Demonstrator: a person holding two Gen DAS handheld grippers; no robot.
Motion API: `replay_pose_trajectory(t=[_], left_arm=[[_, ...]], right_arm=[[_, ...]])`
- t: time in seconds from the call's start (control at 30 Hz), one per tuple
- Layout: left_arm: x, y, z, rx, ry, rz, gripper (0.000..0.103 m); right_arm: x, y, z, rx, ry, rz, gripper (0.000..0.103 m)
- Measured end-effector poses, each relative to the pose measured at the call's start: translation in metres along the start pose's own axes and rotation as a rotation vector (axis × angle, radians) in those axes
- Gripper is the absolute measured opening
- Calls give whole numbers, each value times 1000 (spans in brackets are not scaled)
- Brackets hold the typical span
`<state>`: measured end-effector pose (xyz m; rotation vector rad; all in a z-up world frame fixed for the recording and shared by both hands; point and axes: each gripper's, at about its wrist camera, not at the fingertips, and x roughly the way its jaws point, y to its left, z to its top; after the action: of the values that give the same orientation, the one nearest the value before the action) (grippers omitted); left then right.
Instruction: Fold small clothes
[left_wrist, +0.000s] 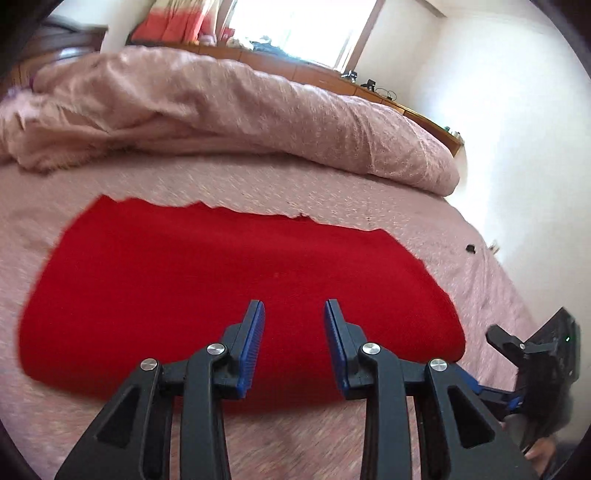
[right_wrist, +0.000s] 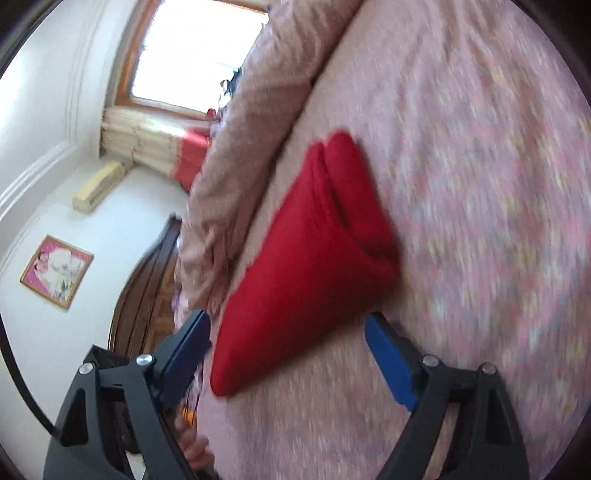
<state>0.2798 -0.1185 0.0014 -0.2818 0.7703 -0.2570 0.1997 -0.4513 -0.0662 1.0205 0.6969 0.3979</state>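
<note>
A red cloth (left_wrist: 221, 280) lies folded flat on the pink bed. My left gripper (left_wrist: 294, 314) is open and empty, its blue pads just above the cloth's near edge. In the right wrist view the same red cloth (right_wrist: 314, 251) shows folded layers, tilted with the rolled camera. My right gripper (right_wrist: 288, 325) is open wide and empty, its fingers at either side of the cloth's near end without touching it. The right gripper's body (left_wrist: 532, 354) shows at the right edge of the left wrist view.
A bunched pink quilt (left_wrist: 221, 110) lies across the far side of the bed. A wooden headboard (right_wrist: 147, 280) and white walls stand beyond. A small dark object (left_wrist: 470, 248) sits near the bed's right edge.
</note>
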Motion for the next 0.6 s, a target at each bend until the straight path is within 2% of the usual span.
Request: replay_pose_trajectory(t=[0.03,0.1,0.13,0.17,0.23,0.3,0.4,0.5,0.6], left_arm=[[9,-1,-2,-3,19,28,26],[41,0,-15,-43,163,66,24],[43,1,-22,-45,156,71,24],[40,-4,-28,-11,128,88,24],[36,-13,-32,60,136,119,24],[37,-9,-30,51,153,102,24],[39,9,-22,-44,172,38,24],[40,20,-21,-115,171,-6,24],[39,22,-21,-121,169,-28,24]], right_arm=[[3,-2,4,9,-11,3,89],[18,-8,15,66,3,9,91],[21,-8,17,86,-9,16,93],[23,-6,20,97,-21,32,94],[28,-4,23,92,-7,17,93],[23,-2,18,110,21,-7,92],[9,-8,0,213,59,-16,92],[5,-13,-3,200,30,-51,91],[15,-6,7,155,12,-130,89]])
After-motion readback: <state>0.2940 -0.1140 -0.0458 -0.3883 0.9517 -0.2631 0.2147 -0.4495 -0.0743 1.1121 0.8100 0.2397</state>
